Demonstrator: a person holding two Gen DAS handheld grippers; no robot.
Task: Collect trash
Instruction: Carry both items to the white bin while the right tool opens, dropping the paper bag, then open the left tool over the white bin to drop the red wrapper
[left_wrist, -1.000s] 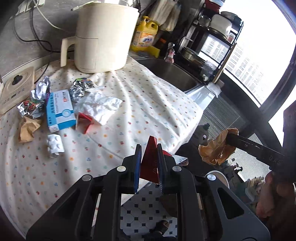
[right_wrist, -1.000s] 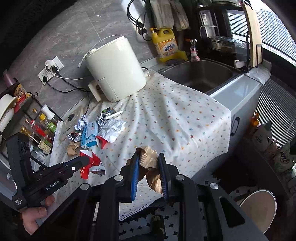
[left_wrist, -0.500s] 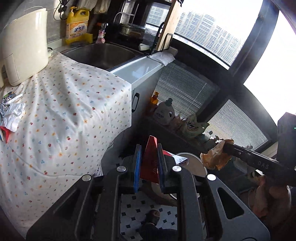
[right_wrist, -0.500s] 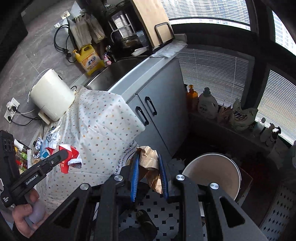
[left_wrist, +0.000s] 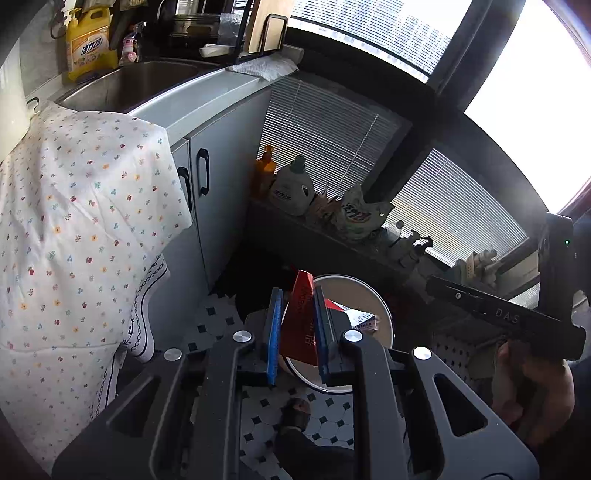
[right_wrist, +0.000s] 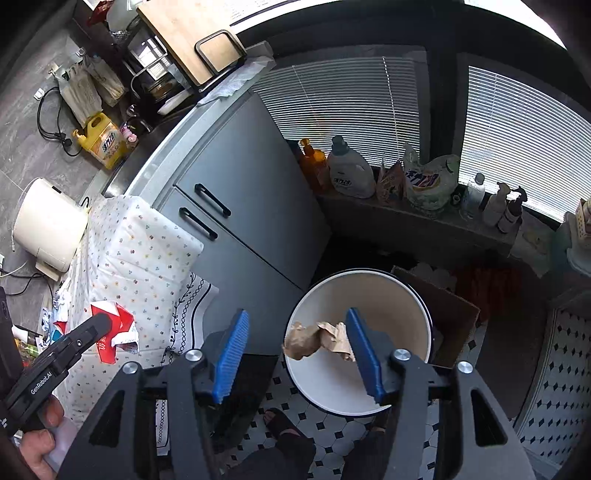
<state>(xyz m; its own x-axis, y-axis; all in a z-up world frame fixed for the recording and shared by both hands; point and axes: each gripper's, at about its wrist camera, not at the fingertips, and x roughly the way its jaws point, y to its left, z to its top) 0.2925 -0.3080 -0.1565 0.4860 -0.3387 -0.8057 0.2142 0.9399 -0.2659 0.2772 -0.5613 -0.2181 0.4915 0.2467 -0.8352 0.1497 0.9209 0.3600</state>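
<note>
My left gripper (left_wrist: 297, 330) is shut on a flattened red and white carton (left_wrist: 301, 325), which hangs above the round white bin (left_wrist: 382, 314) on the floor. In the right wrist view my right gripper (right_wrist: 295, 356) is opening; its blue pads stand well apart over the bin (right_wrist: 413, 295). A crumpled brown paper (right_wrist: 317, 338) lies between the jaws, against the right pad and free of the left one. The left gripper (right_wrist: 98, 326) with its red carton (right_wrist: 114, 325) shows at the left of that view. More trash (right_wrist: 51, 321) lies on the flowered cloth (right_wrist: 147, 258).
Grey cabinet doors (right_wrist: 240, 206) stand beside the bin. A low ledge under the blinds carries detergent bottles (right_wrist: 349, 171) and bags. A cardboard box (right_wrist: 450, 310) sits behind the bin. The floor has black and white tiles (right_wrist: 569, 354). A person's sandalled foot (right_wrist: 280, 421) is below the grippers.
Both grippers swung from the countertop to above the floor bin. The right jaws have spread and let go of the brown paper. The left still pinches the red carton.
</note>
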